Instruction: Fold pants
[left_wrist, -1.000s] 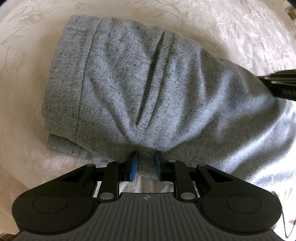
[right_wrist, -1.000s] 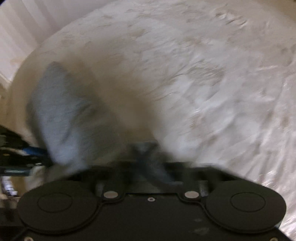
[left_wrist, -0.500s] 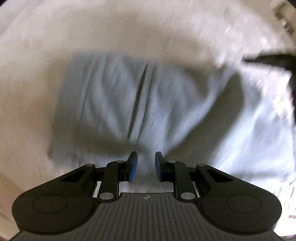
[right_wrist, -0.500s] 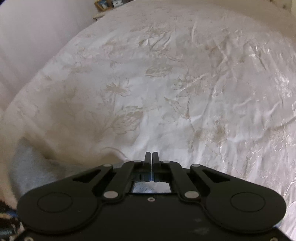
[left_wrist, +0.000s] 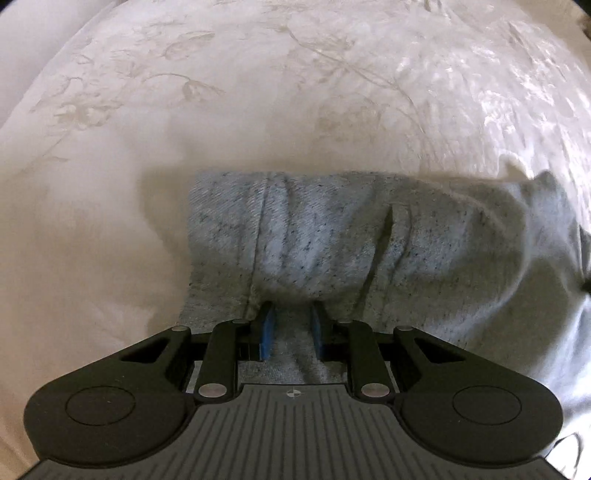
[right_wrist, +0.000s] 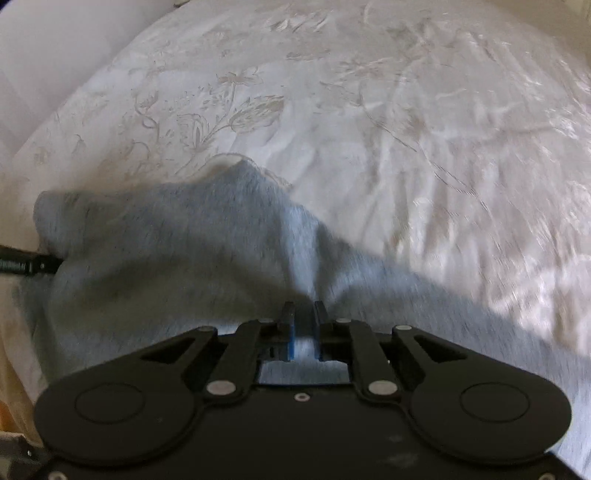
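Note:
The grey speckled pants (left_wrist: 443, 251) lie bunched on the cream embroidered bedspread (left_wrist: 295, 74). My left gripper (left_wrist: 291, 325) points steeply down at their near edge. It is shut on a gathered fold of the cloth, which fills the gap between the blue pads. In the right wrist view the pants (right_wrist: 166, 251) rise in a ridge that runs straight into my right gripper (right_wrist: 304, 325). Its jaws are opening, with grey cloth still between the pads. A black part of the left gripper (right_wrist: 29, 264) shows at the left edge, under the cloth.
The bedspread (right_wrist: 406, 129) stretches wide beyond the pants, wrinkled on the right. A pale wall or headboard (right_wrist: 44, 55) borders its far left. Both views are somewhat motion-blurred.
The pants, spread flat ahead of the left gripper a second ago, are now bunched and drawn up at its pads. The right gripper swung from bare bedspread to over the pants, its shut jaws parting slightly.

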